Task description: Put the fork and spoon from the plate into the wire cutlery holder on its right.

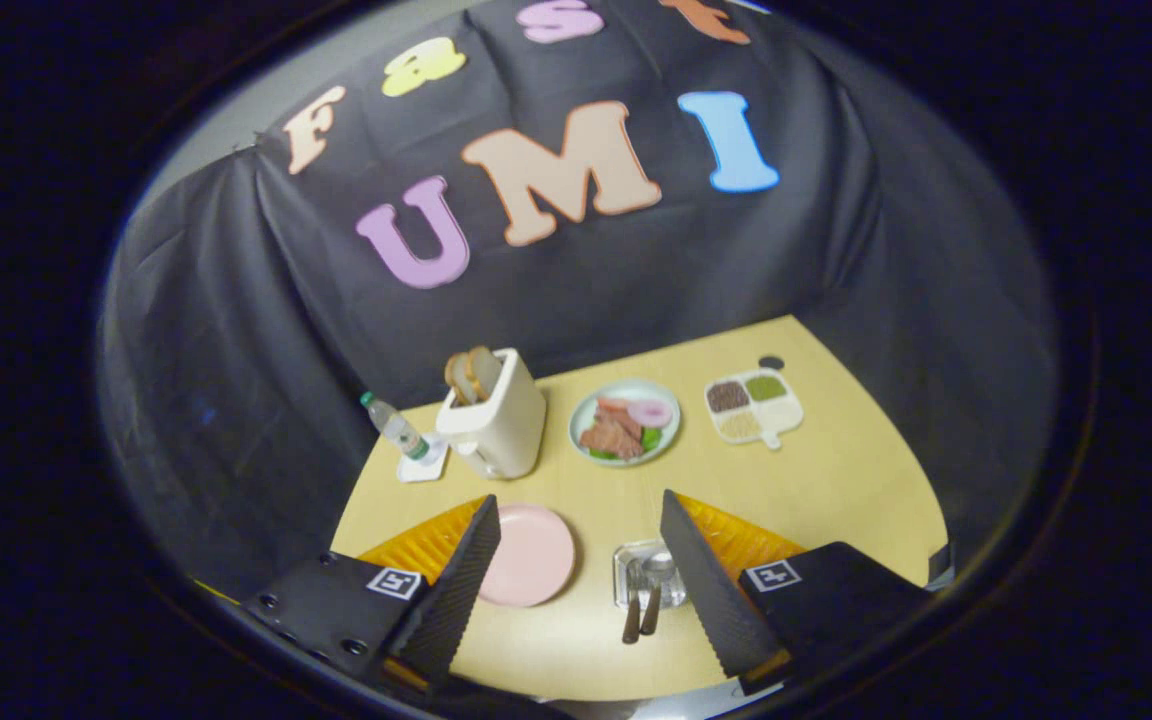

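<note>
My gripper [580, 502] hangs high above the yellow table [836, 490], open wide, with nothing between its fingers. Below the gap, close to the left finger, a pink plate [531, 553] lies with nothing on it. To the plate's right, beside the right finger, stands the small wire cutlery holder [636, 560]. The spoon [655, 585] and the fork [633, 605] rest inside it, their dark handles sticking out towards me.
Beyond the fingers stand a white toaster [501, 425] with bread slices, a water bottle [394, 427] on a white coaster, a plate of food [626, 422] and a divided dish [753, 405] of grains. Black cloth walls close the table's back and sides.
</note>
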`<act>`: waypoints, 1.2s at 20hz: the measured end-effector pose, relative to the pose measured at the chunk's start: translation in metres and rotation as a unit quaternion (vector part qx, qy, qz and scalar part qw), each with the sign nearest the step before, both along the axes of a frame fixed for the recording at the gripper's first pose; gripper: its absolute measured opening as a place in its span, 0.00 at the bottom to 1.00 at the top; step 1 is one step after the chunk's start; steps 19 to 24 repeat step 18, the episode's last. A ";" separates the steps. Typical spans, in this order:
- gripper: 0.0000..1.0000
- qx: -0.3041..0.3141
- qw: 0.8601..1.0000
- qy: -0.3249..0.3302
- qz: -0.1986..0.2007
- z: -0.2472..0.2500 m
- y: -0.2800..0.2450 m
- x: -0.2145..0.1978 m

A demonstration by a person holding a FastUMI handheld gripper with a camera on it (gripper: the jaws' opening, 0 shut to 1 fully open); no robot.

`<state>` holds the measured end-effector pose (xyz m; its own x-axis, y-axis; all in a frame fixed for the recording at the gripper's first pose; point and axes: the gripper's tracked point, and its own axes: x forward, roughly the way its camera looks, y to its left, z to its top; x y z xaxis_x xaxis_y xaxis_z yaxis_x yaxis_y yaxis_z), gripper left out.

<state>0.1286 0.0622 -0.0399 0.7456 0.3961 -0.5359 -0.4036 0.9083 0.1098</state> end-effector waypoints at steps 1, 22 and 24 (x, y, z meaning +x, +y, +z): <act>1.00 0.004 0.999 -0.037 0.001 0.012 0.003 0.000; 1.00 0.040 0.958 -0.284 -0.004 0.060 0.060 -0.049; 1.00 0.040 0.958 -0.284 -0.004 0.060 0.060 -0.049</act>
